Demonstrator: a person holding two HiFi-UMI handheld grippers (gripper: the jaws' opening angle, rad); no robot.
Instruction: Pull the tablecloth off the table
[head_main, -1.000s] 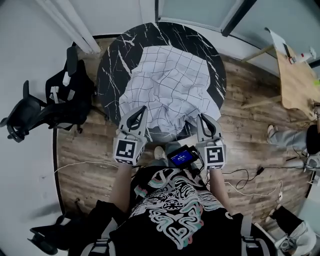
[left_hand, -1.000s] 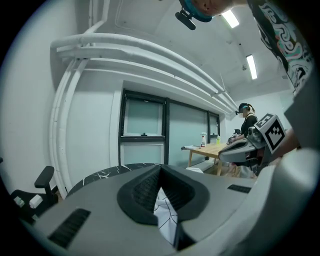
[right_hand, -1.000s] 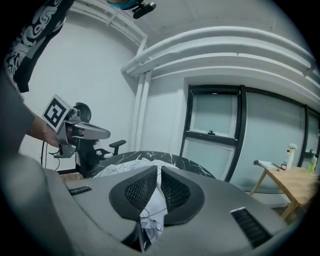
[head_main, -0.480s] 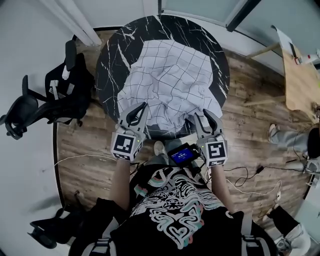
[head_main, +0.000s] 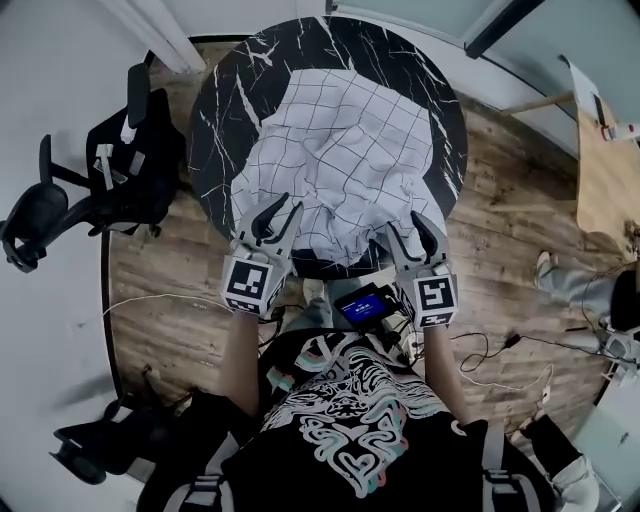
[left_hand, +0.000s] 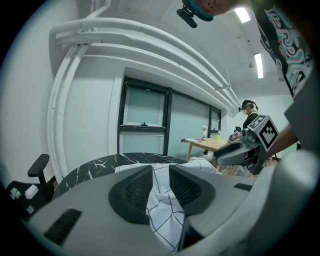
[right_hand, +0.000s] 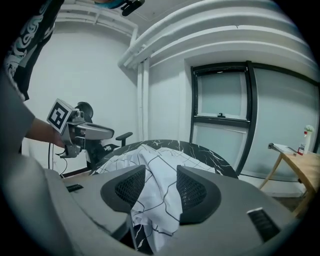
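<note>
A white tablecloth (head_main: 340, 150) with a thin black grid lies crumpled on the round black marble table (head_main: 215, 120); its near edge hangs over the rim toward me. My left gripper (head_main: 278, 215) is at the near-left part of that edge and my right gripper (head_main: 403, 232) at the near-right. In the left gripper view the cloth (left_hand: 165, 205) runs between the jaws of the left gripper (left_hand: 159, 170). The right gripper view shows a fold of cloth (right_hand: 155, 200) between the jaws of the right gripper (right_hand: 160, 172). Both pairs of jaws have just been opening, and the pads stand off the fabric.
A black office chair (head_main: 100, 170) stands left of the table. A wooden side table (head_main: 610, 160) is at the right, with another person's legs (head_main: 560, 275) near it. A small device with a blue screen (head_main: 362, 308) sits at my waist. Cables (head_main: 480, 355) trail over the wooden floor.
Both grippers' jaws have parted from the cloth edge they were pinching. Both hands have sunk a little at the table's near rim.
</note>
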